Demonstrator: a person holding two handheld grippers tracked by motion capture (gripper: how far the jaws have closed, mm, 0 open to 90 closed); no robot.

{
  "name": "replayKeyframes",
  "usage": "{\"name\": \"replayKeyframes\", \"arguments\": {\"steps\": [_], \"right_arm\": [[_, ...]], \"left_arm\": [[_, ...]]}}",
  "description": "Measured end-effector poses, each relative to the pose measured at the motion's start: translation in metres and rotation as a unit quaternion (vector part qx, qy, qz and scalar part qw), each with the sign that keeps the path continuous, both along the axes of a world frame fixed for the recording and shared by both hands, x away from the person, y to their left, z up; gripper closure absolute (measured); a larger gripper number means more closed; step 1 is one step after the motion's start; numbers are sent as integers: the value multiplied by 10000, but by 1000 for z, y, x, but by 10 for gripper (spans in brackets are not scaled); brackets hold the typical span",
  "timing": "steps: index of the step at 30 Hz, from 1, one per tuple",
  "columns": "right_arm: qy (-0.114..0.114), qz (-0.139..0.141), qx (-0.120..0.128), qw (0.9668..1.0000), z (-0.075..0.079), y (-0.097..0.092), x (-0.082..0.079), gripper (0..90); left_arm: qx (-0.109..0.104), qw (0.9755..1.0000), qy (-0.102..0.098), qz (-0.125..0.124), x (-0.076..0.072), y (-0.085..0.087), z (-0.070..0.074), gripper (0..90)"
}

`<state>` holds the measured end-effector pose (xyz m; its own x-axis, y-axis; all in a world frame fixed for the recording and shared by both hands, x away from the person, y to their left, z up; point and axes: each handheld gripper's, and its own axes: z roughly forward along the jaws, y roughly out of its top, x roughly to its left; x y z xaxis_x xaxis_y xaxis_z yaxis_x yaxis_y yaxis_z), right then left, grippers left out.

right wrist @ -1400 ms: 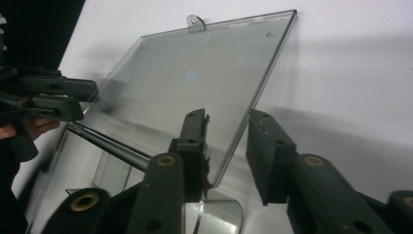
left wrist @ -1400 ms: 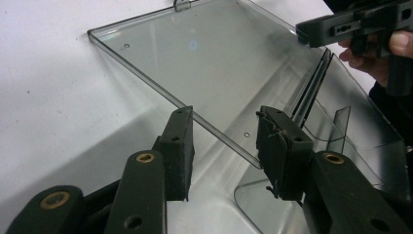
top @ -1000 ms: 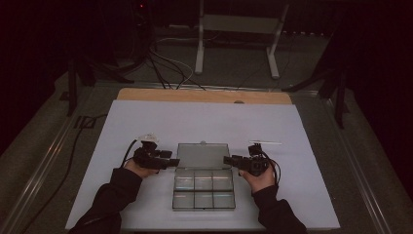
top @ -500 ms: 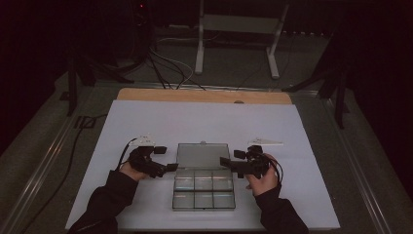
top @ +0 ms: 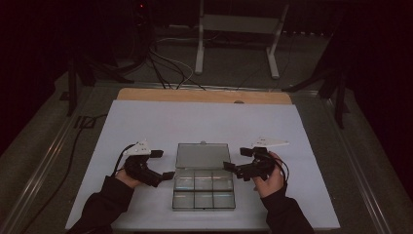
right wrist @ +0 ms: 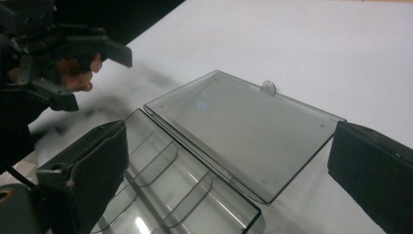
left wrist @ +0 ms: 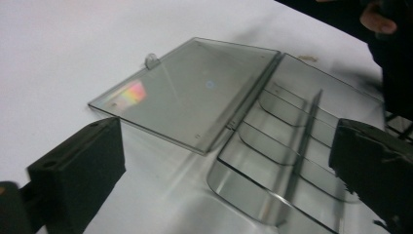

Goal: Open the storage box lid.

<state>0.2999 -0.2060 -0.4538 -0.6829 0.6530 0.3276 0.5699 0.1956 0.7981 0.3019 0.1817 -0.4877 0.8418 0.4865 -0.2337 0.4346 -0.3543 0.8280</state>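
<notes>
A clear, hard plastic compartment box (top: pixel 203 187) lies open mid-table on the white sheet (top: pixel 160 122), lid (top: pixel 202 155) flat behind it. It looks light, rigid and slick; the rim walls seem the best hold. The left gripper (top: pixel 165 165) and right gripper (top: pixel 235 161) flank it; their jaws have just been spreading, nothing between them.

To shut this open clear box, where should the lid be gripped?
Probably the lid's small tab on its far free edge, approached from the far side. The lid lies flat, hinged to the tray; that tab sticks up clear of the sheet.
</notes>
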Motion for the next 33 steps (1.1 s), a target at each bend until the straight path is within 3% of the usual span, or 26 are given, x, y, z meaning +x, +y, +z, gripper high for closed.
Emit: {"name": "replayKeyframes", "arguments": {"steps": [5, 8, 16, 23, 33], "right_arm": [[-74, 6, -54, 10000, 4, -9, -2, 0], [-237, -28, -138, 9996, 5, -15, -4, 0], [-463, -92, -268, 9985, 5, -31, -12, 0], [-406, -229, -280, 9985, 4, -51, -17, 0], [-313, -521, -339, 9976, -7, -85, -25, 0]], "left_arm": [[41, 10000, -55, -20, -7, 5, -2, 14], [66, 9999, -108, 2, -10, 7, -3, 14], [74, 10000, -27, 11, -11, 15, -8, 14], [163, 9999, -30, -37, -15, 17, -13, 15], [123, 9999, 13, -14, -22, 21, -16, 15]]}}
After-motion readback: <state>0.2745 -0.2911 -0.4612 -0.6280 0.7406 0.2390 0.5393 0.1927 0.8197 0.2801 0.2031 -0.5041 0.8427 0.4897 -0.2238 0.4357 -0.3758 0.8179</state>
